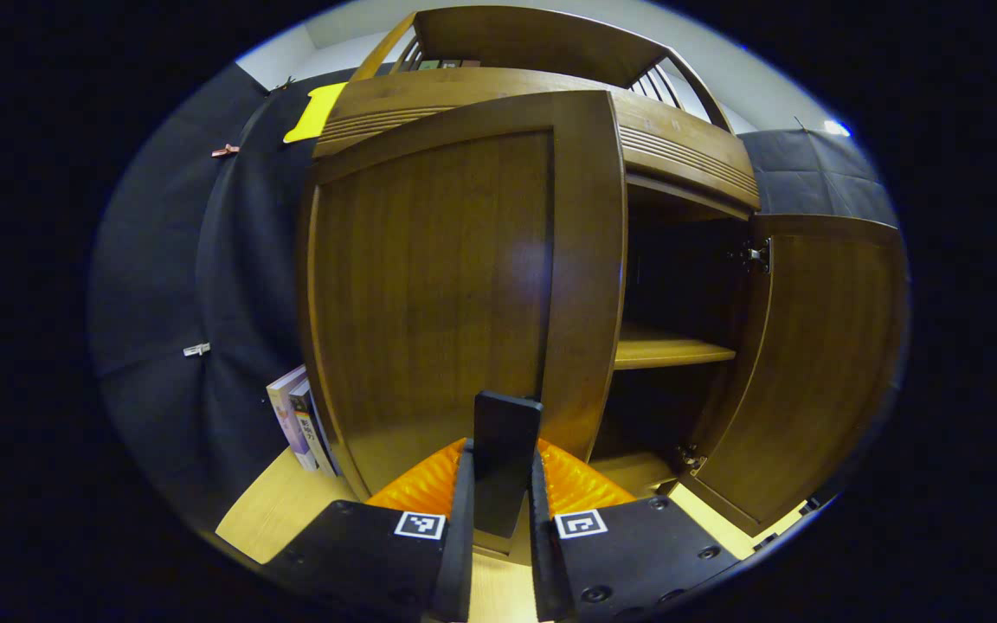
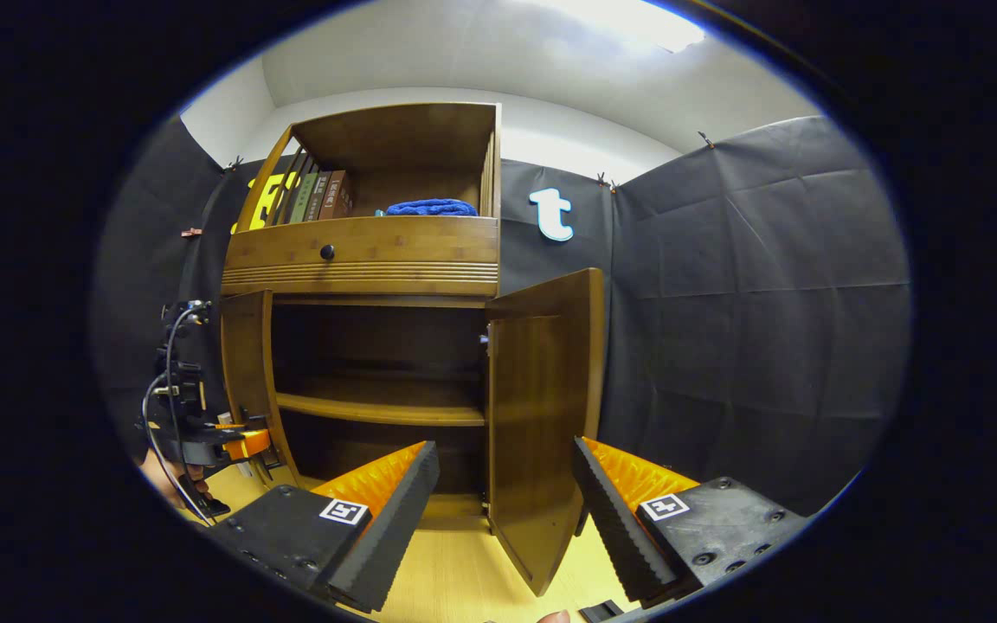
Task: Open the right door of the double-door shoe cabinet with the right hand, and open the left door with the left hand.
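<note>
Left tool (image 1: 500, 484): your fingers are clenched on a dark flat handle (image 1: 505, 450) that stands upright between them, at the lower inner edge of the left door (image 1: 438, 294).
Left tool seen from the right gripper view (image 2: 230, 443): it sits low at the left door's (image 2: 246, 363) edge, cables looping up from it, with your hand (image 2: 165, 480) behind it.
Right tool (image 2: 505, 506): your fingers are spread wide and released, holding nothing; the right door's (image 2: 542, 415) lower edge hangs in the gap between them, touching neither finger as far as can be seen.
Writing on the tools: each finger block carries a square black-and-white marker, with no readable words.
Left door: swung partly out from the shoe cabinet (image 2: 369, 346), its panel facing your left tool.
Right door: wide open, its inner face and hinges (image 1: 754, 255) showing in the left gripper view (image 1: 810, 363).
Cabinet interior: dark, with one shelf (image 2: 382, 407) across the middle.
Drawer: above the doors, shut, with a small round dark knob (image 2: 326, 252).
Top compartment: upright books (image 2: 317, 197) at the left, spine lettering too small to read; a blue cloth (image 2: 429, 208) lies beside them.
Beside the cabinet: more books (image 1: 301, 420) lean at its left side, titles illegible.
Floor: light wood (image 2: 455, 571) under the cabinet.
</note>
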The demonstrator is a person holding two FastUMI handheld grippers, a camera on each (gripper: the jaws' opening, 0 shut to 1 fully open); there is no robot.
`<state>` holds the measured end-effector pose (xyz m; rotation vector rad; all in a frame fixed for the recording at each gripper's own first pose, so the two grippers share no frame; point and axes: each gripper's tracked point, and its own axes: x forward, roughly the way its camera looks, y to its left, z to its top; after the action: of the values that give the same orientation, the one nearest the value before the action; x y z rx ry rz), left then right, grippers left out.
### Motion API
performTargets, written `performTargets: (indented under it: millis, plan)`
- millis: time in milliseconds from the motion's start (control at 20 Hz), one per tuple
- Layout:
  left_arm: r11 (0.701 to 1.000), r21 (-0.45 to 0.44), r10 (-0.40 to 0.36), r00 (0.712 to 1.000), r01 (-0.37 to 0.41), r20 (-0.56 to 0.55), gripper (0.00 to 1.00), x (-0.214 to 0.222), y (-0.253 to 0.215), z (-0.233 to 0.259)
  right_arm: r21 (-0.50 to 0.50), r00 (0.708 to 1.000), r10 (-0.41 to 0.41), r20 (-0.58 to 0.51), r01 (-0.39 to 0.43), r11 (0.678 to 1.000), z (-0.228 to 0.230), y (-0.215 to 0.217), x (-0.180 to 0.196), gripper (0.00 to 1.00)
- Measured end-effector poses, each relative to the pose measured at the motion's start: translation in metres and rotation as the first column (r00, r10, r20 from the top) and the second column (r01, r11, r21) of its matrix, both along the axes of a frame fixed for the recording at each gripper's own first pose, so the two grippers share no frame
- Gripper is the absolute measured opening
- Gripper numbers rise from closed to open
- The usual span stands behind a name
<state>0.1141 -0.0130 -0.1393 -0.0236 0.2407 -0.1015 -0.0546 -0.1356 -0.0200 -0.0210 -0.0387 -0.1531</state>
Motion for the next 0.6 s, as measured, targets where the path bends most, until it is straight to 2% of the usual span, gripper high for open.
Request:
performTargets:
  millis: [50, 100, 150, 200, 250, 350, 400, 450, 500, 600]
  plan:
    - [1.000, 0.002, 0.003, 1.000, -0.003, -0.001, 0.32, -0.007, 0.005, 0.000, 0.003, 1.000, 0.011, -0.004, -0.011, 1.000, -0.001, 0.006, 0.003, 0.98]
    - [1.000, 0.007, 0.006, 1.000, -0.006, -0.002, 0.32, -0.013, 0.010, 0.000, 0.009, 1.000, 0.021, -0.008, -0.021, 1.000, -0.003, 0.010, 0.006, 0.94]
    - [1.000, 0.011, 0.011, 1.000, -0.011, -0.001, 0.31, -0.020, 0.015, 0.000, 0.020, 0.999, 0.032, -0.012, -0.031, 0.999, -0.004, 0.016, 0.010, 0.94]
    - [1.000, 0.013, 0.016, 1.000, -0.016, 0.001, 0.31, -0.025, 0.021, 0.002, 0.035, 0.999, 0.045, -0.015, -0.044, 0.998, -0.006, 0.022, 0.014, 0.98]
    - [1.000, 0.013, 0.022, 1.000, -0.022, -0.001, 0.30, -0.030, 0.026, 0.001, 0.052, 0.998, 0.053, -0.016, -0.052, 0.997, -0.007, 0.028, 0.018, 0.94]
    - [0.999, 0.010, 0.030, 1.000, -0.030, -0.001, 0.30, -0.040, 0.035, 0.002, 0.084, 0.997, 0.071, -0.016, -0.069, 0.994, -0.010, 0.038, 0.023, 0.94]
    - [0.999, 0.009, 0.033, 0.999, -0.033, -0.002, 0.29, -0.043, 0.040, 0.002, 0.094, 0.997, 0.081, -0.018, -0.079, 0.992, -0.012, 0.043, 0.025, 0.98]
    - [0.999, 0.010, 0.037, 0.999, -0.037, -0.002, 0.29, -0.047, 0.045, 0.002, 0.097, 0.996, 0.090, -0.022, -0.088, 0.991, -0.014, 0.048, 0.028, 0.98]
    - [0.999, 0.011, 0.042, 0.999, -0.042, 0.000, 0.28, -0.051, 0.050, 0.003, 0.096, 0.995, 0.096, -0.028, -0.093, 0.991, -0.017, 0.052, 0.030, 0.94]
    - [0.998, 0.013, 0.056, 0.998, -0.056, 0.004, 0.27, -0.057, 0.059, 0.004, 0.090, 0.994, 0.108, -0.034, -0.104, 0.990, -0.020, 0.058, 0.032, 0.98]
